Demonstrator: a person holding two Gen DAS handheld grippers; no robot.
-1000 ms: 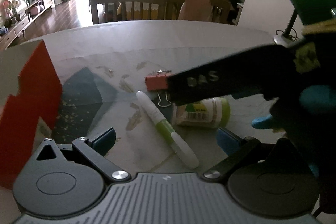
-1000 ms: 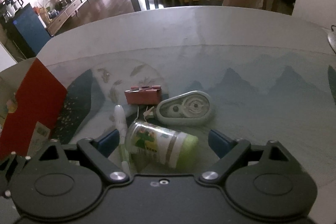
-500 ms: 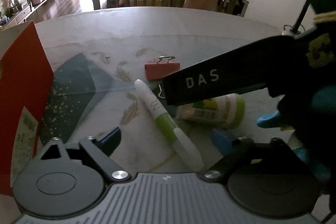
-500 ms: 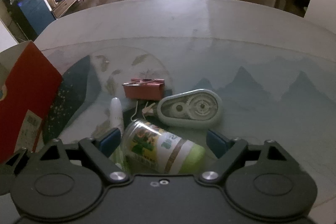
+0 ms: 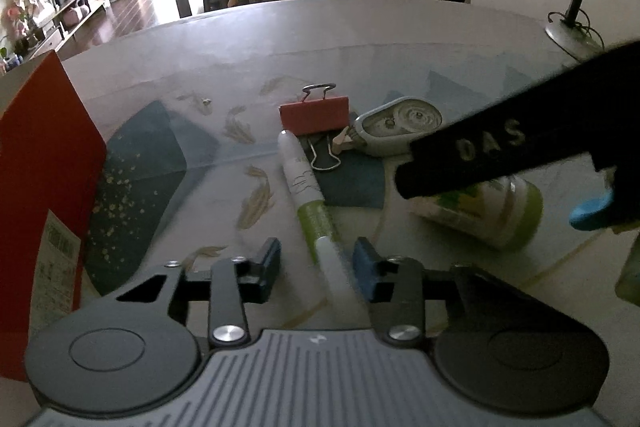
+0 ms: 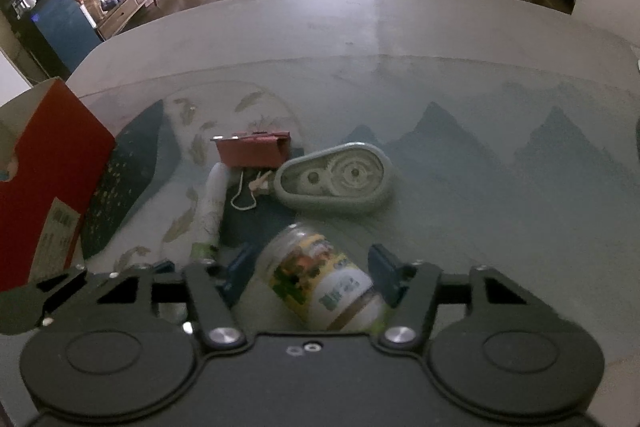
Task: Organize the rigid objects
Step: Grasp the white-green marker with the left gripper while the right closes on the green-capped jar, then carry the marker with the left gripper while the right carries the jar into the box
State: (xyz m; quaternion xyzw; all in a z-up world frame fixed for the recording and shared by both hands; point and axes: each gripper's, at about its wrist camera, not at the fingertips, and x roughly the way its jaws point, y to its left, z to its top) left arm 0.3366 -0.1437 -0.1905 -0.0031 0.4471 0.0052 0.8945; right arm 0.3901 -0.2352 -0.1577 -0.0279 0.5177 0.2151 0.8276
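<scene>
The slim white-and-green marker [image 5: 310,203] lies on the desk [image 5: 360,35] – a round top under a smooth printed cloth of blue hills and pale fish. Its lower barrel runs between the blue pads of the left claw [image 5: 318,263], whose jaws are closing around it with gaps on both sides. Just beyond the marker's far tip sits an orange-red binder clip [image 5: 315,115] with wire handles, and beside that a rounded grey-green correction-tape dispenser [image 5: 400,125]. Right of the marker a small clear jar [image 6: 324,287] with a lime-green lid and glossy paper label lies on its side, between the pads of the right claw [image 6: 310,277], also closing – contact is unclear. Left of the marker stands a flat red cardboard box [image 5: 44,167]
</scene>
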